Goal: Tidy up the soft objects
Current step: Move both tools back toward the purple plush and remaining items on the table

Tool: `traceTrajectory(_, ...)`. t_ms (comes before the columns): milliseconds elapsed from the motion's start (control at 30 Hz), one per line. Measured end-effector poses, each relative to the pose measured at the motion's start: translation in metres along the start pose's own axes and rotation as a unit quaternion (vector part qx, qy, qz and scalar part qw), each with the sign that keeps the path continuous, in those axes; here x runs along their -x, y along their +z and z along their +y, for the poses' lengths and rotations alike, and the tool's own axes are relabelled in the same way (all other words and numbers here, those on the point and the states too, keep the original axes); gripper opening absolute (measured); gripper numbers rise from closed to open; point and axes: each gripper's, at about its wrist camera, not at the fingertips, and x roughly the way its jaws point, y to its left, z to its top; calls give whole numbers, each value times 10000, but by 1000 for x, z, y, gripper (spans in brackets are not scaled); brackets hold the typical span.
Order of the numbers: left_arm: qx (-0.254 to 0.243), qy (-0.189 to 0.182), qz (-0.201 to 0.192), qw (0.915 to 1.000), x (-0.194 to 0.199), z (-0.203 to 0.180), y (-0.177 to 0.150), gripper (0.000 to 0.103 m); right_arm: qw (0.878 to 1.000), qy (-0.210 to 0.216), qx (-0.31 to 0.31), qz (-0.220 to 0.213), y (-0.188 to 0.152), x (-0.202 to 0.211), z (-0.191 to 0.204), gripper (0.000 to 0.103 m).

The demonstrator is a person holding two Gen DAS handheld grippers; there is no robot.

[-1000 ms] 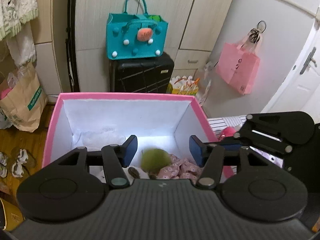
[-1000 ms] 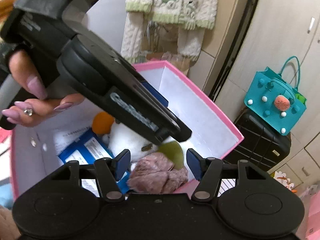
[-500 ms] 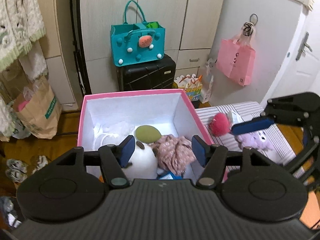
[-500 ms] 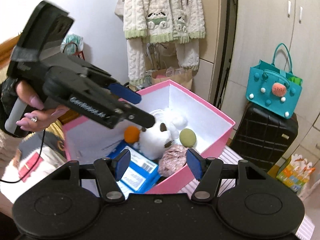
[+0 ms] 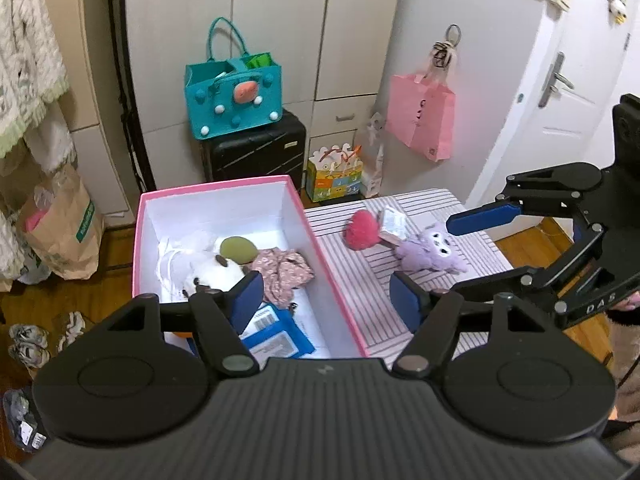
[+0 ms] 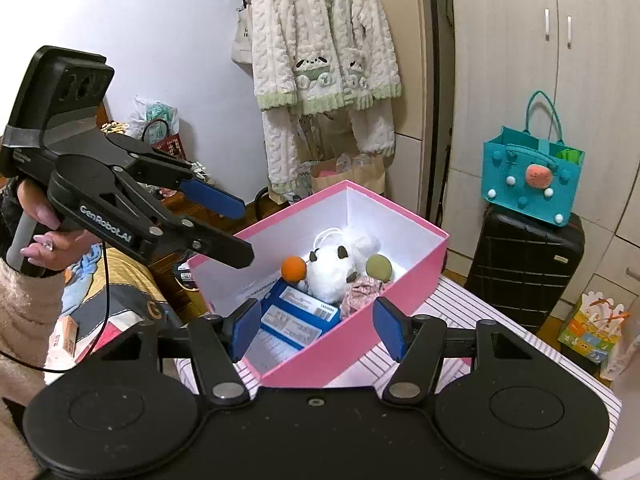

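The left gripper (image 5: pixel 326 294) hangs above the pink box (image 5: pixel 316 240), its jaws just having been opening, nothing between them. Inside the box lie a white plush (image 5: pixel 208 272), a green ball (image 5: pixel 239 249), a floral cloth (image 5: pixel 285 272) and a blue packet (image 5: pixel 276 332). Right of the box, on the striped table (image 5: pixel 380 320), sit a pink pom-pom (image 5: pixel 362 230) and a purple plush (image 5: pixel 430 254), with the right gripper (image 5: pixel 472 254) over them, jaws apart

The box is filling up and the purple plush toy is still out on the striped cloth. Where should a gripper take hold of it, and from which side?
Probably the purple plush toy is best pinched across its round body from above. It lies low on the striped cloth, and the pink fluffy ball and a small packet crowd its far side. The right gripper, open, hangs nearest.
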Motion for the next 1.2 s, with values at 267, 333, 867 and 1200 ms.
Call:
traceTrajectory(267, -380, -28, 97, 9992, 16, -45, -11, 76, 10000, -39, 12, 27, -24, 38, 4, 70)
traceTrajectory(333, -479, -40, 144, 9987, 16, -57, -14, 78, 9999, -92, 13, 39, -33, 47, 4, 71)
traceTrajectory(867, -809, -502, 623, 9935, -41, -127, -21, 85, 9986, -422, -284, 128, -110, 74, -43, 74)
traceTrajectory(1200, -622, -642, 446, 9950, -91, -140, -19, 85, 9961, -860, -210, 15, -143, 56, -81, 74)
